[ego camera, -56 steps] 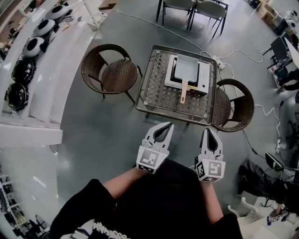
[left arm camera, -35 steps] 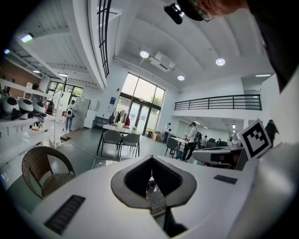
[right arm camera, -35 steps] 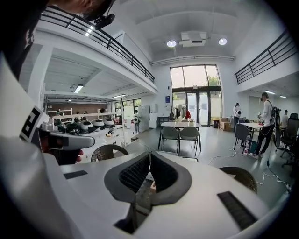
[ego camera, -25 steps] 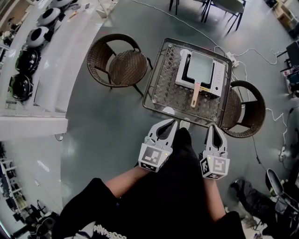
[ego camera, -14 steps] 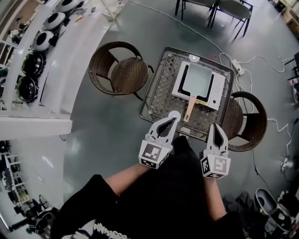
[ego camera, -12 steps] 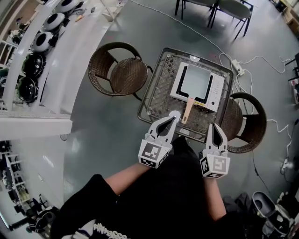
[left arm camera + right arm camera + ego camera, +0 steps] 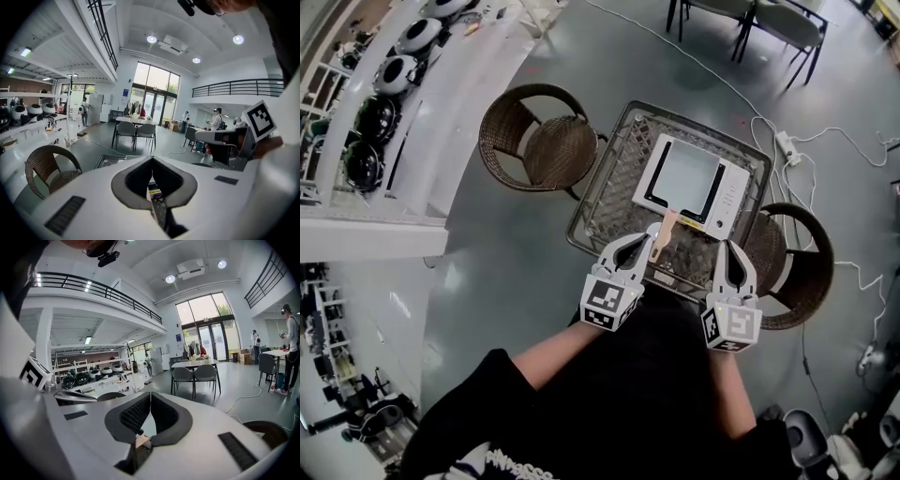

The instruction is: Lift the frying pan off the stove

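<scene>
A: Grippers?
B: Both closed. The left gripper is empty, and the right gripper is empty too.
A: Pan?
B: The frying pan sits on the stove on the table, ahead of both grippers. Its handle points back toward them — end just right of the left gripper's tips, not held.

Large open-plan test hall or lab: double-height ceiling, railed mezzanine, tall glazed entrance, grey polished floor, white shelving lined with round kitchen appliances, wicker chairs, and a floor-laid power strip.
</scene>
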A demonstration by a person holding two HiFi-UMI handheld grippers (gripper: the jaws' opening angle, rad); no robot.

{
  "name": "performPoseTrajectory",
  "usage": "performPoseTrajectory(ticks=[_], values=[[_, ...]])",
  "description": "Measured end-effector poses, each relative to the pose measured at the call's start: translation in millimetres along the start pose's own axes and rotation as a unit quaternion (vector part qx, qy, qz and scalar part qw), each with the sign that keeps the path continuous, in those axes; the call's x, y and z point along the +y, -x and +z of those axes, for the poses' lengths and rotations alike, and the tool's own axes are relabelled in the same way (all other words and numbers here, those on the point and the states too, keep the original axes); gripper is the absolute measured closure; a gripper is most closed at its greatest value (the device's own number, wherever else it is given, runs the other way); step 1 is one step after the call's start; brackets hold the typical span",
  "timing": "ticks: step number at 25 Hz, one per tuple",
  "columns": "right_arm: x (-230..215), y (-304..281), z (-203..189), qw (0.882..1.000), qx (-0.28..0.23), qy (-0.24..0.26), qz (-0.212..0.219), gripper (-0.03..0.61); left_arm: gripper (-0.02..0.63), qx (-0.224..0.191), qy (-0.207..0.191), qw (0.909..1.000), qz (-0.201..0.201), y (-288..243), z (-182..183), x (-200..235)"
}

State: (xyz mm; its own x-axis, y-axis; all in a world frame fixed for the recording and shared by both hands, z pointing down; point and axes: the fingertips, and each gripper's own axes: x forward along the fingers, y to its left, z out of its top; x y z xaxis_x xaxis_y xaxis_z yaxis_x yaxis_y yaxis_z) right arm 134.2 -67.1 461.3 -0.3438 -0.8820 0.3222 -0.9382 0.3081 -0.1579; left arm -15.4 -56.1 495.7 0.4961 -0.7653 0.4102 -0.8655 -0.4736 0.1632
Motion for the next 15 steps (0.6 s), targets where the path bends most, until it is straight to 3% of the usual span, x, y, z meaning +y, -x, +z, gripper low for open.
performPoseTrajectory(ticks=[15], values=[[-28.9, -29.8, -15.0, 0.999, 0.023, -0.011, 0.032, 0.548, 0.598, 0.079, -0.013, 0.9965, 0.023, -71.8, -45.8, 4.7]])
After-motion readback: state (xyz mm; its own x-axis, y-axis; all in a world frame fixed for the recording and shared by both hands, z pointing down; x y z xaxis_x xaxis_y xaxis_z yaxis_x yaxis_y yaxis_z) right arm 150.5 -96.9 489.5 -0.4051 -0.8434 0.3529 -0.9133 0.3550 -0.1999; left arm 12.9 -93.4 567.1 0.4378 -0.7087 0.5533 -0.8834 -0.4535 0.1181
